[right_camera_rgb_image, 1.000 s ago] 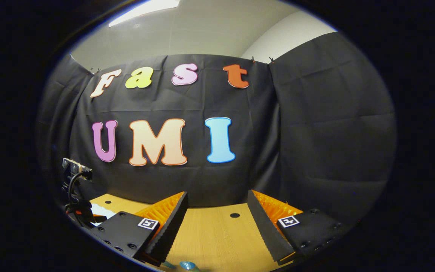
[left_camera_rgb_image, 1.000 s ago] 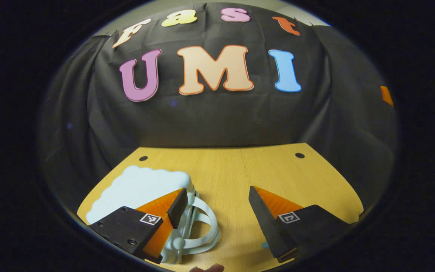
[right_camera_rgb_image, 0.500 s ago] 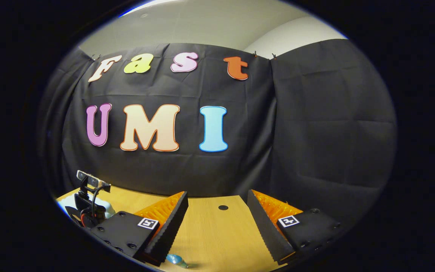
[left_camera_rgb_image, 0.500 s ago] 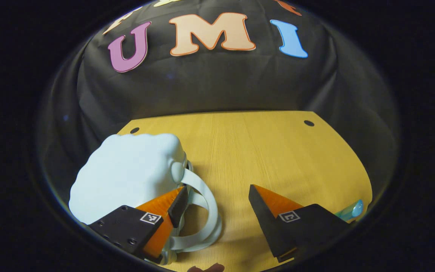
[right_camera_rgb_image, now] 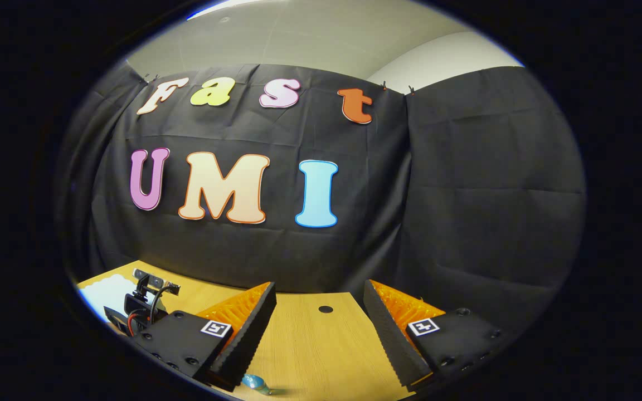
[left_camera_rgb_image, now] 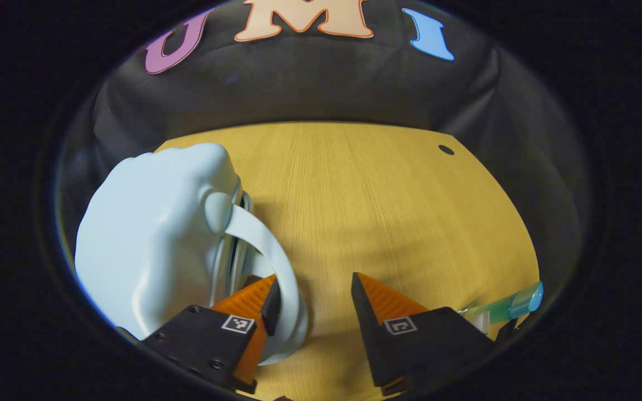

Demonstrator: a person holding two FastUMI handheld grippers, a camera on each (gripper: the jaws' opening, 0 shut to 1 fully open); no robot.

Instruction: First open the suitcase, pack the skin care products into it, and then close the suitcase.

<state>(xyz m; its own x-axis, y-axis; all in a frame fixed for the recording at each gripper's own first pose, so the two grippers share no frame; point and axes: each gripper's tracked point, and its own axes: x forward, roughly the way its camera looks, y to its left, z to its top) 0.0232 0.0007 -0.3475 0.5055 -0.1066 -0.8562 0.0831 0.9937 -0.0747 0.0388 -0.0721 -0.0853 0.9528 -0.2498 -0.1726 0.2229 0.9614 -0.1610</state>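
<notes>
A pale blue cloud-shaped suitcase lies closed on the wooden table, its curved handle toward me. In the left gripper view my left gripper stands open at the handle; its left finger sits just inside the handle loop, the right finger apart on the table side. A teal skin care tube lies at the table's right edge. In the right gripper view my right gripper is open above the table with nothing between its fingers, a small teal tube tip below it. The suitcase's edge and the other gripper show at far left.
The table has round cable holes near its back edge. Black cloth walls close the booth on the far and right sides. Bare wood stretches between the suitcase and the tube.
The left gripper has tilted down and moved closer to the suitcase, its left finger now inside the handle loop. The right gripper has barely shifted and stays open.
</notes>
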